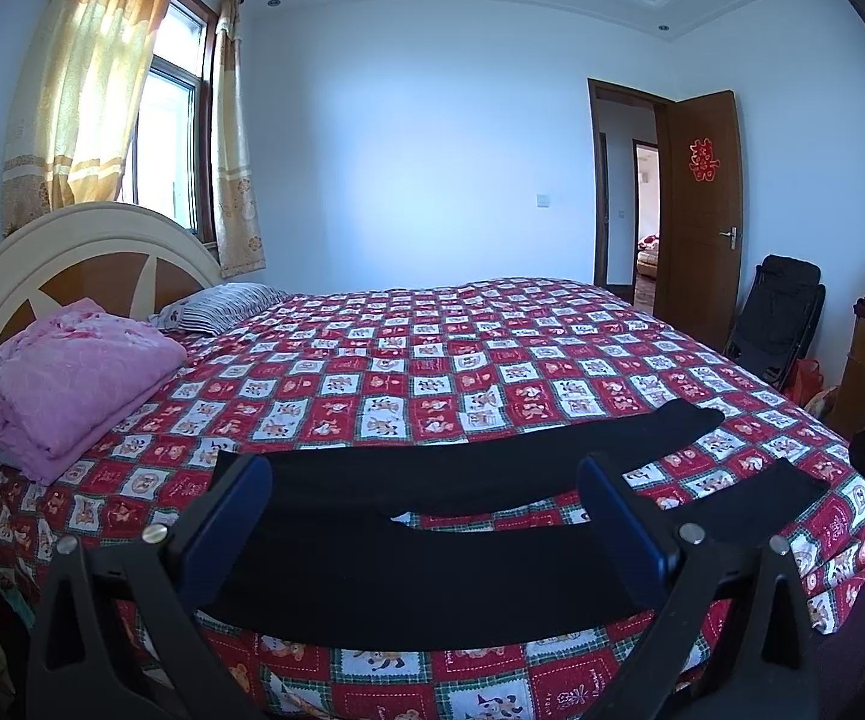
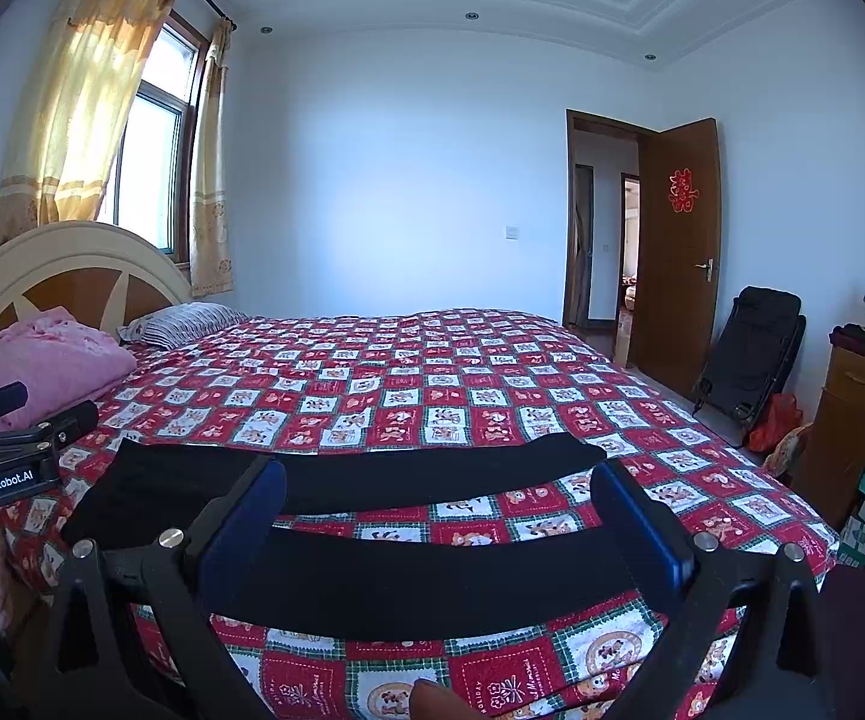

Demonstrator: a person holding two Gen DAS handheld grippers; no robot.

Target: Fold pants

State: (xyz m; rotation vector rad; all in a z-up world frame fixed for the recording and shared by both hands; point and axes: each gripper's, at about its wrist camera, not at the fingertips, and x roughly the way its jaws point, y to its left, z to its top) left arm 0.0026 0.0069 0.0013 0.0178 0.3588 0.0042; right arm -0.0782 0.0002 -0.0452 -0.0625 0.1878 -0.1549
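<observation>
Black pants (image 1: 432, 564) lie spread flat along the near edge of the bed, waist to the left, two legs running right and slightly apart. They also show in the right wrist view (image 2: 420, 576). My left gripper (image 1: 426, 516) is open and empty, held above the pants near the crotch. My right gripper (image 2: 438, 522) is open and empty, above the near leg. The left gripper's body (image 2: 6, 456) shows at the left edge of the right wrist view.
The bed has a red and white checked cover (image 1: 432, 360). A folded pink blanket (image 1: 66, 378) and a striped pillow (image 1: 222, 306) lie by the headboard (image 1: 72, 240). A black folded chair (image 1: 780, 318), a wooden cabinet (image 2: 852, 414) and boxes stand at the right.
</observation>
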